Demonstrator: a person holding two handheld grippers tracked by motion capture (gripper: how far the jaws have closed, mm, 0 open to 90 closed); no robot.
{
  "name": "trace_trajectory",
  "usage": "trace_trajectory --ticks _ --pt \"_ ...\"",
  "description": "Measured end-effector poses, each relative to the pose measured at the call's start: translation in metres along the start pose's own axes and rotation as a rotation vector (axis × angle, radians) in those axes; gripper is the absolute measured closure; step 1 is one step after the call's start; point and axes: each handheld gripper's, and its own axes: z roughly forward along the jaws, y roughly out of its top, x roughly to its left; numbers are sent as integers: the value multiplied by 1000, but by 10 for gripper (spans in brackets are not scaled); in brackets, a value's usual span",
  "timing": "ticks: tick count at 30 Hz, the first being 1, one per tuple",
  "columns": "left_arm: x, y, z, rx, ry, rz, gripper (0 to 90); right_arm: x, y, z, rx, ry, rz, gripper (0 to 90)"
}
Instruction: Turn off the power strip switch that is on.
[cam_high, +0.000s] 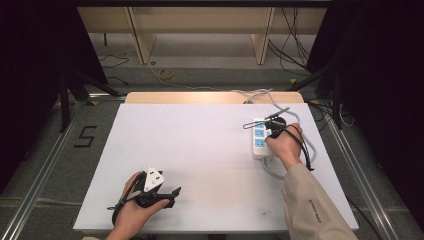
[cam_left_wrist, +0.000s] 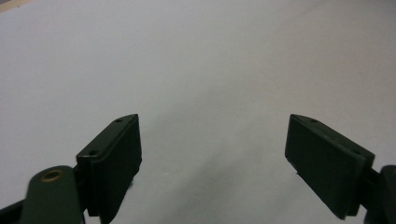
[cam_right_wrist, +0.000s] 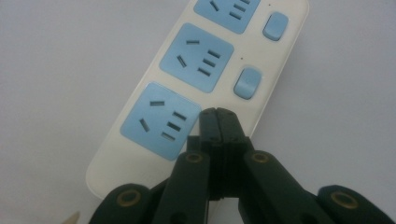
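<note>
Over on the right side of the table (cam_high: 200, 150), a white power strip (cam_right_wrist: 154, 121) with blue sockets, lying flat, its cable running off the far edge. Right gripper (cam_right_wrist: 218, 112) jaws pressed together with nothing between them — tips on the strip's near end, just beside the nearest socket (cam_right_wrist: 161, 120), where the rocker switch (cam_right_wrist: 246, 83) row runs. Left gripper (cam_left_wrist: 212, 140) near the front left, jaws spread wide over bare tabletop — empty, well apart from the strip.

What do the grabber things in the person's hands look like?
Both are black. The left gripper has a grey three-cornered plate on top and flat rectangular pads. The right gripper has brass-coloured pins and a black cable. The right arm wears a beige sleeve.
</note>
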Motion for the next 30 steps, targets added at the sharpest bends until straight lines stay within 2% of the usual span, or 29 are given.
trace_trajectory --ticks 30 --pt "0 0 0 2 1 2 184 0 -3 0 -24 -7 -4 900"
